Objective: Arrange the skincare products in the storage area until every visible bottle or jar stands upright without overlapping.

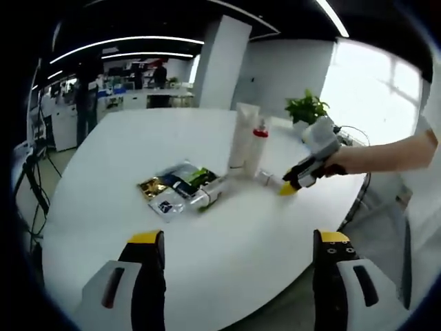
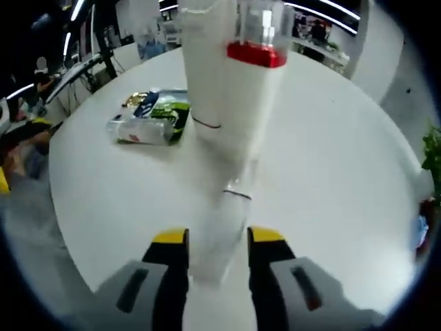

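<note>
The right hand-held gripper (image 2: 218, 245) gripped a lying clear bottle (image 2: 224, 227) on the bench (image 2: 331, 172), touching the upright tube (image 2: 213, 76). Lifting it carelessly might topple the tube. The left hand-held gripper (image 1: 239, 248) stood wide.

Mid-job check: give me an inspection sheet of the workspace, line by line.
Surface: white round table.
Job's things: tall white tube and red-collared bottle upright, close together; small clear bottle lying flat, base between the right tongs.
Clutter: pile of sachets and small packets beside them, overlapping.
Grippers: left tongs open, holding nothing; right tongs around the clear bottle, grip not certain.
Cables: some hanging at the table's left edge.
Surroundings: potted plant, white pillar, bright window, office desks behind.
</note>
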Motion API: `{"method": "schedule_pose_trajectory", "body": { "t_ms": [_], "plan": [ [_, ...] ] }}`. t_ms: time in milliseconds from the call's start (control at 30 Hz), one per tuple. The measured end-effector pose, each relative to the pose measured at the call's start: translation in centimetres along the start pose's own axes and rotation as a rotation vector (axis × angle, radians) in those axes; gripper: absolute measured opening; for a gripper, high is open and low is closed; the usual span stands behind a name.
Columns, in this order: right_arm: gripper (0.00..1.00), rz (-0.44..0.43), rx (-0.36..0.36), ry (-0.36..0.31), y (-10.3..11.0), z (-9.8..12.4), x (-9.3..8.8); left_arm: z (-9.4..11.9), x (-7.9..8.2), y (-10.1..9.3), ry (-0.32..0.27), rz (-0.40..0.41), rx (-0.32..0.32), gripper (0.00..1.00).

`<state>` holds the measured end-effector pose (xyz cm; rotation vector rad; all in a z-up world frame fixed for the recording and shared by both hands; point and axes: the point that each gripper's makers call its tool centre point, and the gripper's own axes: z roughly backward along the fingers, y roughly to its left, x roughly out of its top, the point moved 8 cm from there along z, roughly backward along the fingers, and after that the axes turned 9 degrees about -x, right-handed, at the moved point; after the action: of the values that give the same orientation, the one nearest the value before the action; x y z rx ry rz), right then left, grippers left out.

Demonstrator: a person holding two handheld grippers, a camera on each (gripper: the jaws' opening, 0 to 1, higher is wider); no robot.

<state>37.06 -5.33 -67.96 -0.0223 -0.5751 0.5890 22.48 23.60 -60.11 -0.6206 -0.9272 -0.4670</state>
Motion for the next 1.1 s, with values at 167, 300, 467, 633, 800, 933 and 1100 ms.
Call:
{"method": "schedule_pose_trajectory", "body": {
  "t_ms": [167, 300, 467, 633, 800, 933, 1100],
  "plan": [
    [0.22, -0.030, -0.003, 0.000, -0.2, -0.5, 0.3, -0.2, 0.5, -0.4, -0.006, -0.002, -0.017, 0.85],
    [0.20, 0.001, -0.003, -0.049, -0.1, -0.5, 0.0, -0.4, 0.6, -0.6, -0.012, 0.000, -0.024, 0.84],
    [0.20, 0.036, -0.003, -0.074, 0.0, -0.5, 0.0, -0.6, 0.8, -0.9, -0.008, -0.008, -0.033, 0.84],
    [0.19, 0.061, -0.007, -0.085, 0.0, -0.4, 0.0, -0.6, 1.2, -1.2, -0.014, -0.016, -0.043, 0.84],
    [0.19, 0.090, 0.022, -0.194, 1.6, 1.8, 1.0, -0.6, 1.6, -2.0, -0.026, -0.013, -0.063, 0.84],
    [0.19, 0.134, 0.039, -0.288, 3.6, 4.8, 1.7, -0.7, 2.0, -2.8, -0.051, 0.011, -0.093, 0.84],
    [0.19, 0.160, 0.057, -0.392, 5.3, 7.8, 2.5, -0.8, 3.0, -3.8, -0.092, 0.044, -0.133, 0.85]
  ]
}}
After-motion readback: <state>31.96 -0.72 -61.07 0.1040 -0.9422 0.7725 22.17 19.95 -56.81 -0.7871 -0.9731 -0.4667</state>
